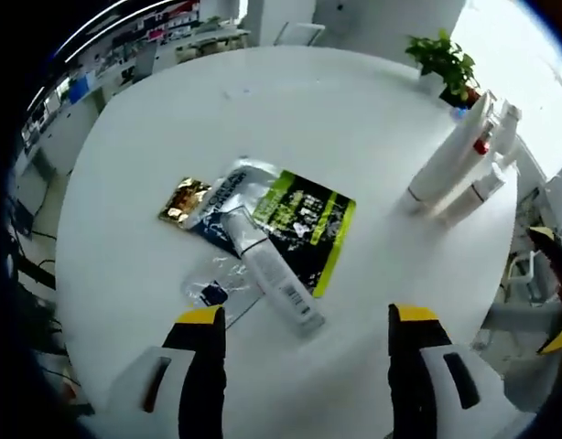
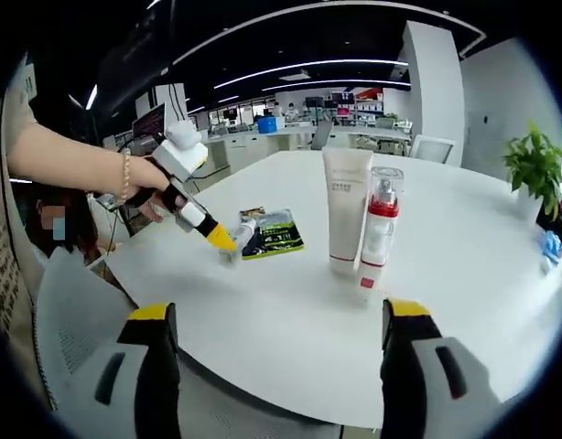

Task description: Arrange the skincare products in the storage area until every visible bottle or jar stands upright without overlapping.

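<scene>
**Lying tube sits just ahead of your left fingers**

While two products already stand, one tube point(image 1: 267, 268) is down on the worktop point(image 1: 354, 146), resting across a black-and-green sachet point(image 1: 304, 224) with a gold packet point(image 1: 183, 201) and a clear wrapper point(image 1: 212, 283) beside it. Your left gripper point(image 1: 304, 334) hovers over it with fingers spread wide and nothing between them. In the left gripper view the tube's near end lies just beyond the gap between the fingers, and its long axis runs diagonally away toward the upper left, so you would likely need to turn the hand to close across its width rather than along it.

Your right gripper point(image 2: 276, 329) is also open and empty, held well back at the worktop edge. It faces the white tube point(image 2: 345, 210) and the red-collared pump bottle point(image 2: 380, 224), which stand upright, side by side and close together. Your left hand is clearly the nearer one to the fallen tube.
</scene>
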Tool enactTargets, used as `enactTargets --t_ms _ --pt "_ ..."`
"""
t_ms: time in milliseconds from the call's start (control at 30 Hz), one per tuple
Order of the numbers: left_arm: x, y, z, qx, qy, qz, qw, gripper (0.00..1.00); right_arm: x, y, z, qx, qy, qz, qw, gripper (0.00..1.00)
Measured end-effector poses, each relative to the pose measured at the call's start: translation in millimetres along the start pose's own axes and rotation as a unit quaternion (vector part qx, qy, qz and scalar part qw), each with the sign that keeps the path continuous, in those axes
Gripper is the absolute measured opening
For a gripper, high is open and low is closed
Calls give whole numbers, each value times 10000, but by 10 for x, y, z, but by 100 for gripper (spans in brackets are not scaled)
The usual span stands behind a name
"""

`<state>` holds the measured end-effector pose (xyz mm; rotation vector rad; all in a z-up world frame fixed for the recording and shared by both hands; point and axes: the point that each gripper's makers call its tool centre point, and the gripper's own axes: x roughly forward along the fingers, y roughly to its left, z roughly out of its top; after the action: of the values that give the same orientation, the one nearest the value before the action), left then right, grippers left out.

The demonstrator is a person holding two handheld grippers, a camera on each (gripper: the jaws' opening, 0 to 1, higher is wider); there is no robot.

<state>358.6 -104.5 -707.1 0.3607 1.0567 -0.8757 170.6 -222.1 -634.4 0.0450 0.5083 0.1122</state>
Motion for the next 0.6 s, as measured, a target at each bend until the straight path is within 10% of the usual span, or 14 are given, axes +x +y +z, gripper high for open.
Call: enactTargets --t_ms 600 --pt "338 229 83 693 856 293 9935 42 11 -70 -46 -6 104 -182 9998 91"
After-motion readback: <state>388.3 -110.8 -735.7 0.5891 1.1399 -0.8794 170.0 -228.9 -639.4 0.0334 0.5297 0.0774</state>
